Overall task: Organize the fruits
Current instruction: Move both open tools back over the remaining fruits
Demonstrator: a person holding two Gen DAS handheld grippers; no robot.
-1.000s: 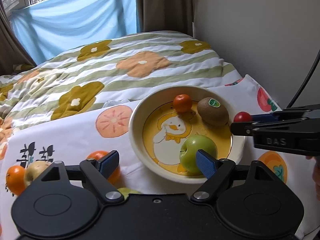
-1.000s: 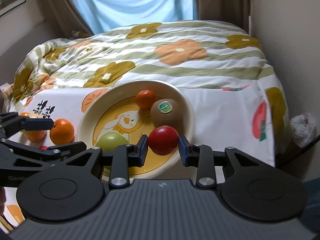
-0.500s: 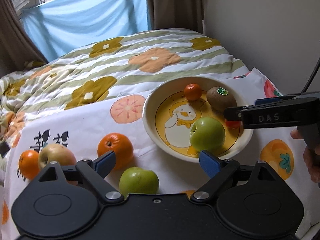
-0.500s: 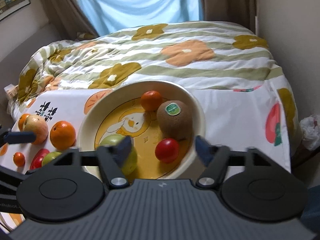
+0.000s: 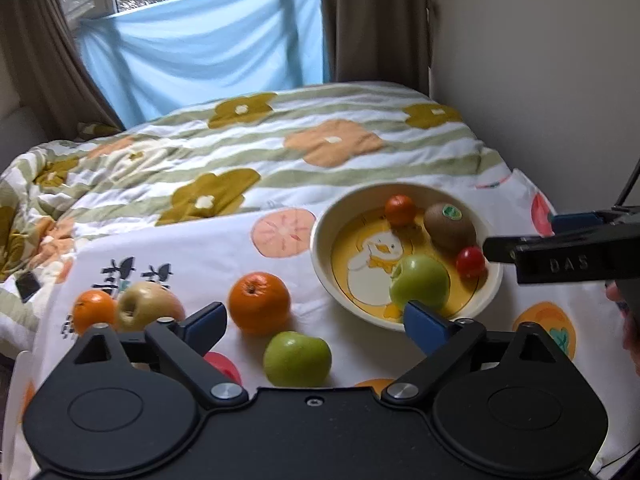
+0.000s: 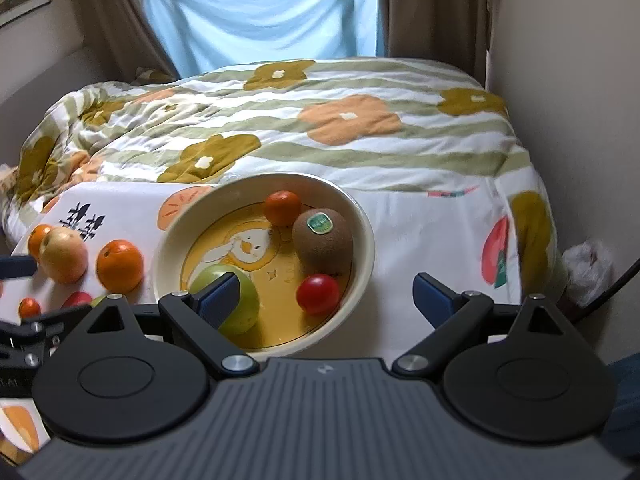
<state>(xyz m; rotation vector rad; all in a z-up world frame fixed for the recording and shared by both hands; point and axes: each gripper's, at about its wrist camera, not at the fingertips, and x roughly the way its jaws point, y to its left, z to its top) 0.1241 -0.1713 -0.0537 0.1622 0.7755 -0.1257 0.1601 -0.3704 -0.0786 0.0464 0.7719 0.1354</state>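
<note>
A cream bowl with a yellow duck-print floor sits on a fruit-patterned white cloth spread over the foot of a bed, holding four pieces of fruit: a green apple at its near side, a small red tomato beside it, a brown kiwi with a green sticker just behind the tomato, and a small tangerine at the far side. Outside the bowl, on the cloth to its left, lie a large orange, a second green apple, a yellowish apple touching a smaller orange, and a red fruit mostly hidden behind the left gripper's finger. The left gripper hovers over the loose fruit with its blue-padded fingers spread wide and nothing between them. The right gripper hangs at the bowl's near rim, its fingers likewise spread wide and empty, the tomato lying in the bowl between them, untouched. Beyond the cloth stretches a striped floral duvet, with a blue sheet hung across the window and brown curtains at either side.
</note>
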